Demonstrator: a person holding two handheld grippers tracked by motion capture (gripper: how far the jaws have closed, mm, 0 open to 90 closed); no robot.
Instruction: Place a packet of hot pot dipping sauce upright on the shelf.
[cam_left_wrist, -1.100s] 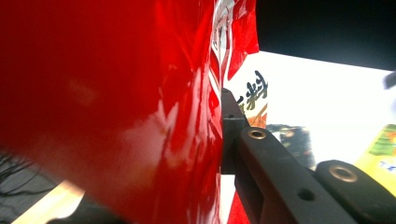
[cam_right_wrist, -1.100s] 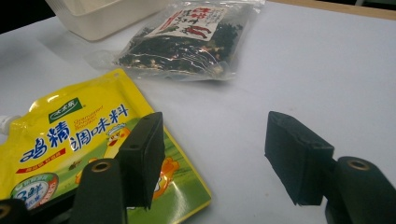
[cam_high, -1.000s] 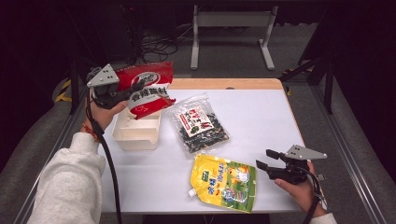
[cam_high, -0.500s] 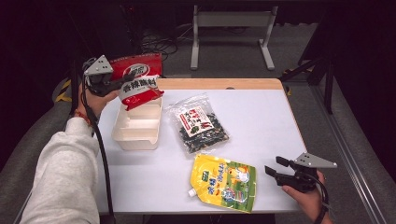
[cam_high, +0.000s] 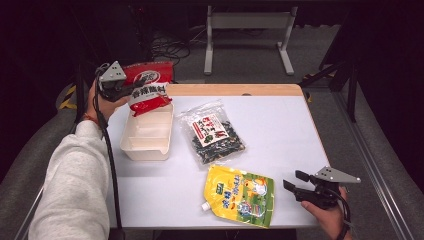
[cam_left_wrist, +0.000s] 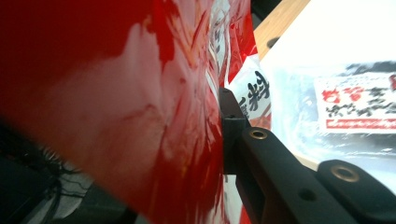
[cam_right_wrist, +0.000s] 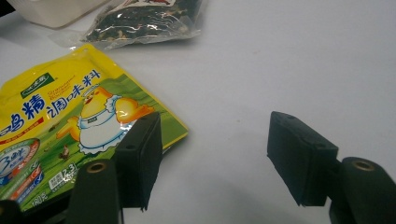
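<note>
White tabletop (cam_high: 280, 130), dark room behind: red packet (cam_high: 150, 85) is hanging over the tray's (cam_high: 131, 143) far end.
Left gripper (cam_high: 131, 90) is pinching it, ready to lower it in; right gripper (cam_high: 294, 181) is waiting spread, well right of the tray, beside the yellow pouch (cam_high: 240, 195).

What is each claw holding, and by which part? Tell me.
The left claw is shut on the red packet, gripping its left edge above the white tray. The right claw is open and holds nothing.
</note>
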